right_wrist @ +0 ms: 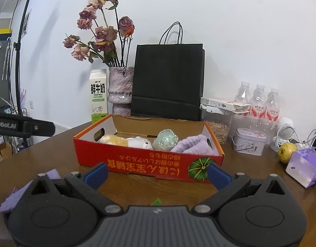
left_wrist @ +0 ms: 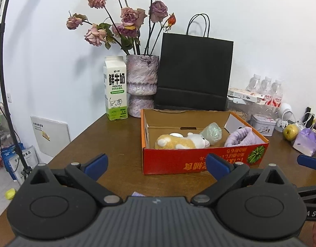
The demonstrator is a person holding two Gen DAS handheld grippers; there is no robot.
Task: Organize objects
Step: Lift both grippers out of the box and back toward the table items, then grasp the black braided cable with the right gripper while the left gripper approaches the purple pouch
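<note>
Purple cloth (right_wrist: 16,197) on the surface (right_wrist: 137,187) looks soft and light; pinch a bunched fold. Left gripper (left_wrist: 156,165) and right gripper (right_wrist: 158,173) both gape, empty.

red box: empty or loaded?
Loaded. The red box holds a plush toy, a green glassy ball and a purple cloth.

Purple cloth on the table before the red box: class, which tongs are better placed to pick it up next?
Left, probably. In the left wrist view the purple cloth peeks out centred between the open left tongs; for the right tongs it lies off beyond their left finger.
</note>
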